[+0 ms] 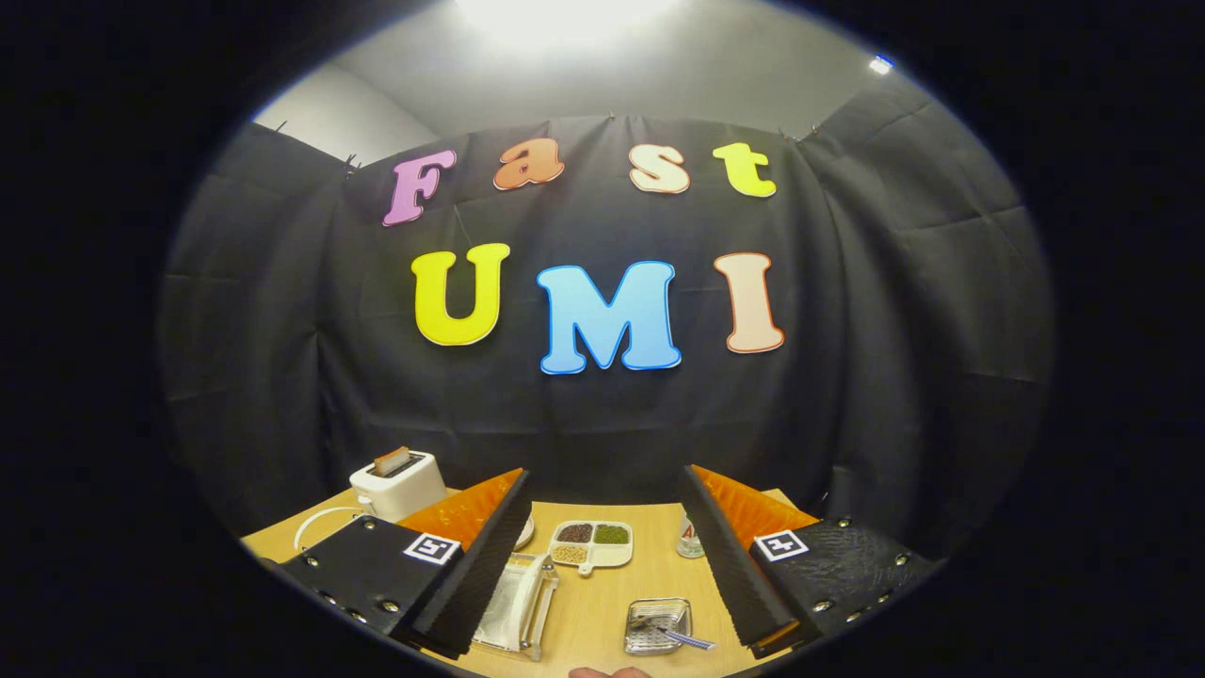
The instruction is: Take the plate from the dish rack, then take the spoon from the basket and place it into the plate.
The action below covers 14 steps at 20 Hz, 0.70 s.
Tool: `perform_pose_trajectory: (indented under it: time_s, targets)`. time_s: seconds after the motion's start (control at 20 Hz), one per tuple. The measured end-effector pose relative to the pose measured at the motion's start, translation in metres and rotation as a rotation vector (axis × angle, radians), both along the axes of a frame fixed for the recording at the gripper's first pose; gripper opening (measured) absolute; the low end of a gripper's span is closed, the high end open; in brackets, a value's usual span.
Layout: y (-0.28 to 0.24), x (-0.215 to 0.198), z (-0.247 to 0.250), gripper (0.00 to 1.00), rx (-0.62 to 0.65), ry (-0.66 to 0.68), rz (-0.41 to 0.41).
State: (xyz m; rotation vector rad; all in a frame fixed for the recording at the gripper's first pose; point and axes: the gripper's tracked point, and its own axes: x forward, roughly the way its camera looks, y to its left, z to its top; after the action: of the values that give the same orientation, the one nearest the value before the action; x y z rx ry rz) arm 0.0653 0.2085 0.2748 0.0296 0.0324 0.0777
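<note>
Fingers of the gripper point(602, 556) stand wide apart with nothing between them, held above the wooden table point(602, 603) in the lower part of the frame. Low between them, the dish rack point(516, 603) sits beside the left finger, with the plate point(523, 533) peeking out just behind that finger's tip, and the metal basket point(657, 625) nearer the right finger holds the spoon point(685, 639). A sectioned tray point(591, 544) lies further back, a toaster point(397, 483) at lower left.
</note>
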Motion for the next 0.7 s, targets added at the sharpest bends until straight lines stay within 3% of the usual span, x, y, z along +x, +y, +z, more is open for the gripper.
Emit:
perform_pose_trajectory:
  time_s: [0.25, 0.4, 0.7]
  targets:
    - [0.045, 0.016, -0.039, 0.98, -0.043, 0.227, 0.048]
    - [0.067, 0.022, -0.051, 0.98, -0.004, 0.304, 0.069]
    - [0.102, 0.039, -0.083, 0.98, 0.013, 0.497, 0.057]
